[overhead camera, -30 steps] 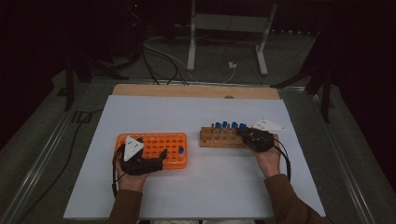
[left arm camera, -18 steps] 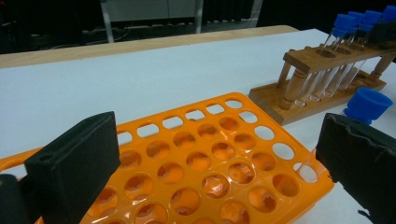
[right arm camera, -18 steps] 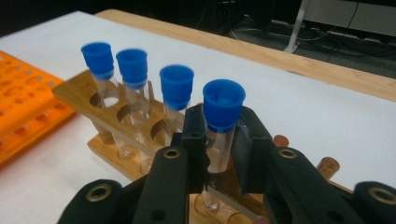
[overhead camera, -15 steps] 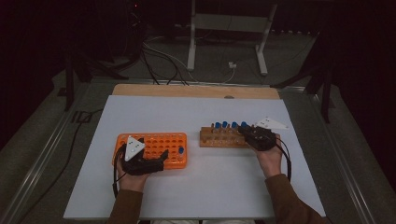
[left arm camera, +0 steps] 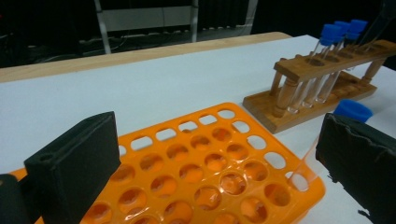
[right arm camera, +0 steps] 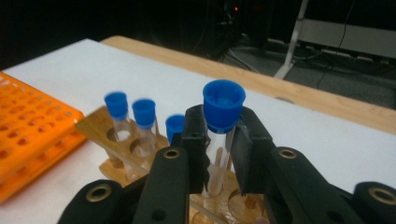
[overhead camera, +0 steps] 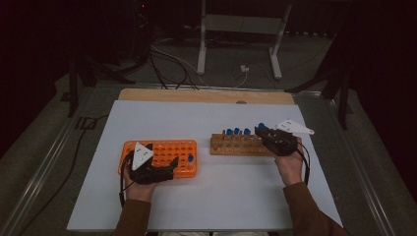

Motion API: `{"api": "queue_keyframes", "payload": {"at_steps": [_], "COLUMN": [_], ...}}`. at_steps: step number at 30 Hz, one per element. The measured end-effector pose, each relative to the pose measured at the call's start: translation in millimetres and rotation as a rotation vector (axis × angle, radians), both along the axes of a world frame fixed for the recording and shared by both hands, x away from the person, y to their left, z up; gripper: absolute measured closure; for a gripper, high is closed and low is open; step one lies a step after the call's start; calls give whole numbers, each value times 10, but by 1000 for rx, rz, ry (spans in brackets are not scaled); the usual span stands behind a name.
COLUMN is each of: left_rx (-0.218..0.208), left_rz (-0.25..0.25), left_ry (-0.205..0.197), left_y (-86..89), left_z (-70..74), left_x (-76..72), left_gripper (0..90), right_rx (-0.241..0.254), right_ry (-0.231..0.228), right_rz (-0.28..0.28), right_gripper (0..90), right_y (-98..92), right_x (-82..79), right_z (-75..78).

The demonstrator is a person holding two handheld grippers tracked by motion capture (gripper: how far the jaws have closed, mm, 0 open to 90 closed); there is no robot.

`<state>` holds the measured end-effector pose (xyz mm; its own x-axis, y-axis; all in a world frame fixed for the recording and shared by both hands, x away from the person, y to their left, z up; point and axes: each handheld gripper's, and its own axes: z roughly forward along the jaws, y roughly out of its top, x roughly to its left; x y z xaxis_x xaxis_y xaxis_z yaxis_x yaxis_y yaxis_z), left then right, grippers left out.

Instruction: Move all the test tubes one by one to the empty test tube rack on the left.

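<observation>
My right gripper (right arm camera: 219, 161) pinches a blue-capped tube (right arm camera: 220, 135) above the wooden rack (overhead camera: 241, 145); my left gripper (left arm camera: 215, 163) sits spread over the orange rack (left arm camera: 210, 158). No writing readable.

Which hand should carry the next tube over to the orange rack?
Right: its hand-held gripper is shut on a blue-capped tube above the wooden rack. The left one rests open on the orange rack.

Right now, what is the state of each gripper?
Left gripper: open, over the orange plastic rack.
Right gripper: shut on a clear blue-capped tube.
</observation>
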<state>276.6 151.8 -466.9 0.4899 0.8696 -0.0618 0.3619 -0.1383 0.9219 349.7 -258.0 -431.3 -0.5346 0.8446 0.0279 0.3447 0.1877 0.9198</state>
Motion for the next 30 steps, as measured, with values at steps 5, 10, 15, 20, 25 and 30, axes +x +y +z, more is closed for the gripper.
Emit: {"api": "queue_keyframes", "payload": {"at_steps": [5,10,15,20,25,30], "left_rx": [-1,-7,-10,-24,-20,-40], "left_rz": [-15,-33,-44,-71,-88,-99], "left_ry": [-3,-13,-21,-17,-29,-31], "left_y": [-27,-59,-105,-169,-238,-273], "left_z": [43,109,148,191,255,310], "left_x": [-16,-44,-56,-60,-83,-72], "left_gripper": [7,7,11,34,70,82], "right_rx": [21,35,42,45,41,36], "right_ry": [-21,-47,-42,-16,-7,-15], "right_rz": [9,31,65,109,162,203], "right_gripper": [761,761,760,760,759,758], "right_y": [-3,21,93,207,349,466], "right_x": [-49,-108,-162,-192,-248,-298], "right_z": [98,218,276,287,328,385]}}
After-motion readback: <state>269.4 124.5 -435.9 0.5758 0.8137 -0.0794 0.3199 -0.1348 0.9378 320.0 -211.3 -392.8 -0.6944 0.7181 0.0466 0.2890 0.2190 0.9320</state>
